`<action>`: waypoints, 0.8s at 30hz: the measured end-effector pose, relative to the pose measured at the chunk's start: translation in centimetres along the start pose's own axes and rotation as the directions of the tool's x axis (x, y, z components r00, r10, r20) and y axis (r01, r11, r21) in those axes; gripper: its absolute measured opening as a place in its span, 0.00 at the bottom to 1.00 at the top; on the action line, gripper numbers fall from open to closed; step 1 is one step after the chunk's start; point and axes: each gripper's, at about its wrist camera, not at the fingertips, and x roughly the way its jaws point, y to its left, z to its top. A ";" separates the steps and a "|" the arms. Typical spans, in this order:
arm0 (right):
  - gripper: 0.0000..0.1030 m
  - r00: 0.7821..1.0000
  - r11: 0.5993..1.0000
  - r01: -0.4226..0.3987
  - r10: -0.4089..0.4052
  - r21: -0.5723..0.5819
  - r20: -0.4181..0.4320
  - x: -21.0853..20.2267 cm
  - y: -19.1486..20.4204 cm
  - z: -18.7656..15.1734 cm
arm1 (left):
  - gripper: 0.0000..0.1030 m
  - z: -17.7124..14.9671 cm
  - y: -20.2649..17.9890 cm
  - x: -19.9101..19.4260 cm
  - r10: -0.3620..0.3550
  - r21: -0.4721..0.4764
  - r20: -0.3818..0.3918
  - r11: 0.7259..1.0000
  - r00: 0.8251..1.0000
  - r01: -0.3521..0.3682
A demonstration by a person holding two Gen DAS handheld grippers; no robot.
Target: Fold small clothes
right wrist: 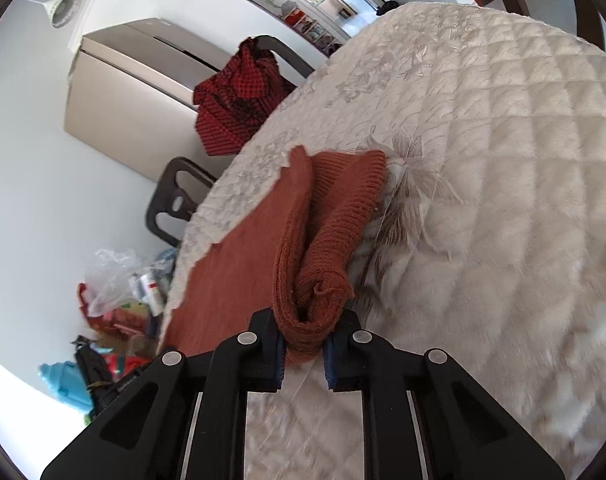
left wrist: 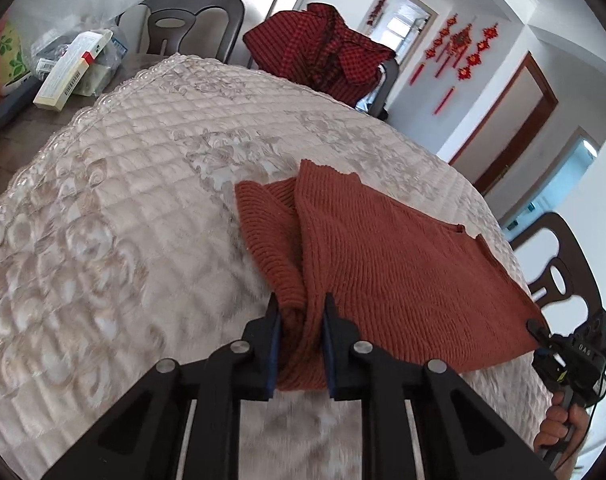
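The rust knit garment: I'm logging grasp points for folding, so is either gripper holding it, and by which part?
Both hold the rust knit garment: the left gripper pinches a bunched edge, the right gripper another gathered edge.

White walls, red hanging ornaments (left wrist: 461, 46), wooden door (left wrist: 515, 120), dark chairs (left wrist: 191, 20), beige refrigerator (right wrist: 127, 92), bright daylight.

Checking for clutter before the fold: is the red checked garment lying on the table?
No, the checked garment hangs over a chair back beyond the table.
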 end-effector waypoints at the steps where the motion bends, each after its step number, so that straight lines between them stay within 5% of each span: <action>1: 0.14 1.000 1.000 -0.010 0.010 0.004 0.000 -0.8 0.0 -0.4 | 0.19 -0.6 0.1 -0.5 -0.007 0.003 -0.013 1.000 1.000 0.007; 7: 0.14 0.999 1.000 0.024 -0.024 -0.011 -0.044 -6.2 -0.4 -4.7 | 0.19 -5.4 0.2 -5.0 -0.046 0.021 -0.060 0.999 0.997 0.048; 11: 0.17 0.992 0.998 0.057 -0.060 -0.029 -0.110 -6.6 -1.8 -6.6 | 0.22 -7.2 0.5 -4.2 -0.036 0.043 -0.099 0.998 0.994 0.040; 15: 0.22 0.987 0.991 0.118 -0.125 -0.066 -0.101 -7.1 -1.2 -6.6 | 0.26 -6.2 1.0 -5.2 -0.062 0.018 -0.097 0.998 0.993 0.064; 20: 0.27 0.990 0.971 0.139 -0.136 -0.196 0.029 -9.7 1.3 -5.6 | 0.26 -4.5 0.5 -7.2 0.030 0.087 0.015 0.996 0.999 -0.031; 24: 0.28 0.984 0.955 0.174 -0.160 -0.242 0.073 -8.9 2.6 -3.6 | 0.39 -1.9 -1.5 -5.1 0.016 0.169 0.017 0.985 1.000 -0.019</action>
